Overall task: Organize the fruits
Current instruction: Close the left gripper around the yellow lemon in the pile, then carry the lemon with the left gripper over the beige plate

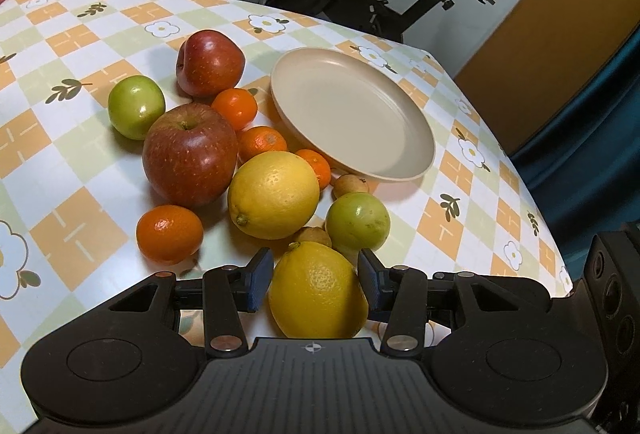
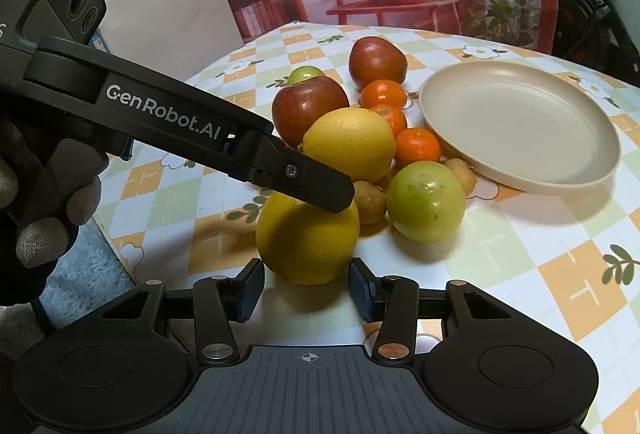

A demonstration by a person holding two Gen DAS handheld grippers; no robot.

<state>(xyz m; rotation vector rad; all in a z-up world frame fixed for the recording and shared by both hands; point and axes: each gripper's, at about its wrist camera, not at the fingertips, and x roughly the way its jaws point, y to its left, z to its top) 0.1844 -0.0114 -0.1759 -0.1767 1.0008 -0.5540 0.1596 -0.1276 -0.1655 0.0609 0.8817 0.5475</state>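
The left gripper point(image 1: 316, 255) stands partly closed around the near yellow oval lemon point(image 1: 316, 294), its blue pads point(image 1: 259, 284) seemingly pressed on either flank. The fruit rests on the checked, flower-printed tablecloth point(image 1: 80, 174). The lemon's stem end points away from the tool, so its long axis runs roughly along the fingers and the pads cross its narrow width. The empty beige round plate point(image 1: 400, 170) lies ahead and to the right, past a green round fruit point(image 1: 357, 220) (a likely obstacle on a low path). The right gripper point(image 2: 306, 268) is partly open and holds nothing, with the same lemon just beyond its tips. The left hand is clearly nearer.

The lemon's lower end is cut off by the gripper body. A small brownish fruit point(image 1: 312, 234) is half hidden behind it.
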